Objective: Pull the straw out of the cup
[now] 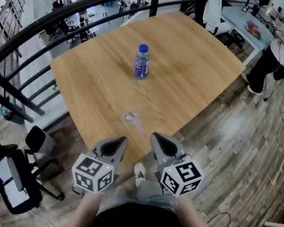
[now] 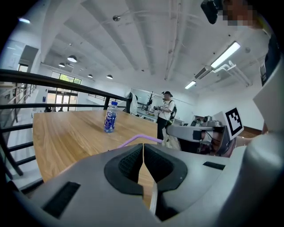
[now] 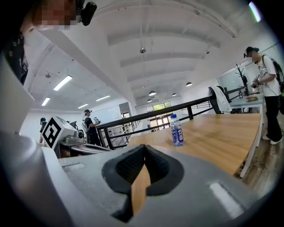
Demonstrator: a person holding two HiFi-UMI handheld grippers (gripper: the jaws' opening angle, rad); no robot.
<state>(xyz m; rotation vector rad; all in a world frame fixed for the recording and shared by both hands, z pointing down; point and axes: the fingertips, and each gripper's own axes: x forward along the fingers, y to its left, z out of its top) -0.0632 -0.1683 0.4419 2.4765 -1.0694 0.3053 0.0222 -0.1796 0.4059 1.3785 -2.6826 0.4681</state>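
A clear cup point(image 1: 130, 117), faint against the wood, sits near the front edge of the wooden table point(image 1: 191, 75), with a purple bent straw point(image 1: 140, 129) leaning out toward me. My left gripper point(image 1: 121, 141) hovers just short of the table edge, front-left of the cup, jaws shut and empty. My right gripper point(image 1: 155, 138) is beside it, front-right of the cup, also shut and empty. In the left gripper view the straw point(image 2: 142, 138) arcs just above the left gripper point(image 2: 143, 147); the cup is hidden. The right gripper point(image 3: 144, 150) shows only table ahead.
A blue-capped water bottle point(image 1: 141, 61) stands mid-table, beyond the cup. A black railing point(image 1: 50, 19) runs along the table's left and far sides. An office chair point(image 1: 34, 143) stands at the lower left. A person point(image 1: 282, 47) stands at a desk far right.
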